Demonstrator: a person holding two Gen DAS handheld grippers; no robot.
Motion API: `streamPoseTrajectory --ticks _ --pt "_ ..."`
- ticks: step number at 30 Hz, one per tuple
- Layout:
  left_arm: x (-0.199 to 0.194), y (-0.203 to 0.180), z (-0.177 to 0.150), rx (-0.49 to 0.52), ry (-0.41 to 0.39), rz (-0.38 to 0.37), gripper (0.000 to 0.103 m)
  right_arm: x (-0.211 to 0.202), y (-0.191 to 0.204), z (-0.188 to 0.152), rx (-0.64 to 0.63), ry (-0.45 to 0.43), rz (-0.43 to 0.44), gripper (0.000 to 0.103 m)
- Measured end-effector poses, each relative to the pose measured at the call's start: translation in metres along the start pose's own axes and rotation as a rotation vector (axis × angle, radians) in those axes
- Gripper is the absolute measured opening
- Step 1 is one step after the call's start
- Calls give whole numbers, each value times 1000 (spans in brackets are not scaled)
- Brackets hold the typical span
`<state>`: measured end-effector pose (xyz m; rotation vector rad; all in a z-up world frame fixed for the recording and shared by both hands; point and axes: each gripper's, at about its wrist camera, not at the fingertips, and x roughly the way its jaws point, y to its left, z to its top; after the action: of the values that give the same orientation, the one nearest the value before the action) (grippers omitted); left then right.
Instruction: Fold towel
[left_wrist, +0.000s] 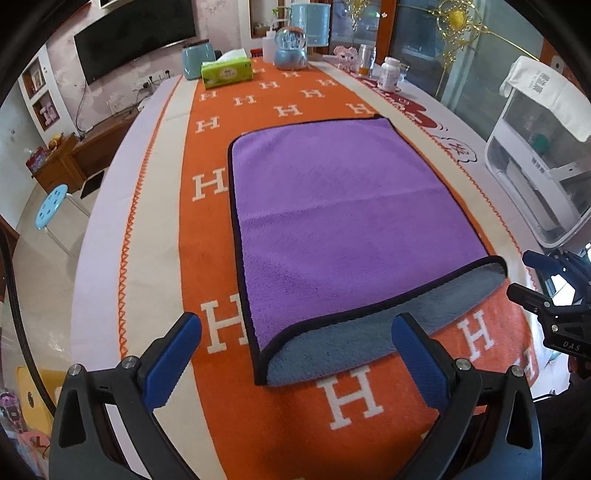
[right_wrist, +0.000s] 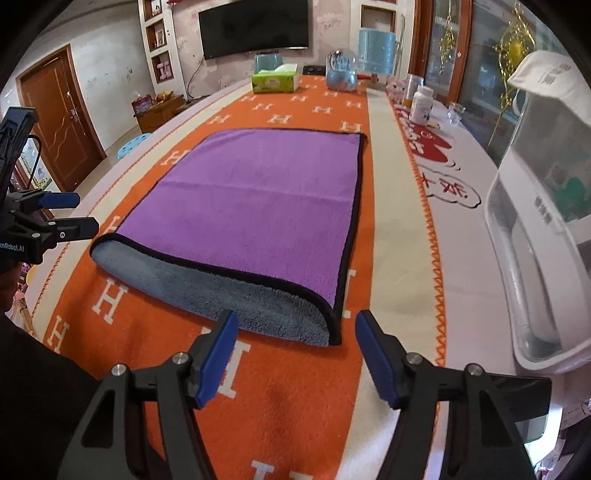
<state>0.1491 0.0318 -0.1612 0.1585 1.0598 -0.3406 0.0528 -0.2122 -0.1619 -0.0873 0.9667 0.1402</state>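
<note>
An orange blanket (left_wrist: 295, 424) patterned with white H letters covered the table, its cream border (right_wrist: 402, 236) running off to the right of the claw. Far ahead, at the table's end, stood a green tissue box (left_wrist: 226, 74), a pale blue canister (left_wrist: 197, 61) just behind it, and a snow globe (left_wrist: 291, 50) further right — with a tall blue ribbed container (right_wrist: 377, 51) behind that. A white pill bottle (right_wrist: 421, 105) stood ahead on the right, near a glass jar (left_wrist: 366, 59). A large white appliance (right_wrist: 535, 229) sat close on the right side. A dark television (right_wrist: 255, 27) hung on the far wall, and a blue stool (left_wrist: 51, 206) stood on the floor to the left.
</note>
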Motion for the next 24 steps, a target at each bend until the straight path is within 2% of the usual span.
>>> streamPoseTrajectory --ticks 14,17,19,24 --pt "48 16 2 -53 135 -50 90 30 -11 7 19 64 -4 50" --pt "53 16 1 -58 153 -57 84 33 -11 7 16 72 2 46" --pt "56 17 1 -61 165 -58 73 34 -9 7 13 76 5 45" --pt "61 17 0 -74 180 -67 67 36 -8 7 0 92 1 39"
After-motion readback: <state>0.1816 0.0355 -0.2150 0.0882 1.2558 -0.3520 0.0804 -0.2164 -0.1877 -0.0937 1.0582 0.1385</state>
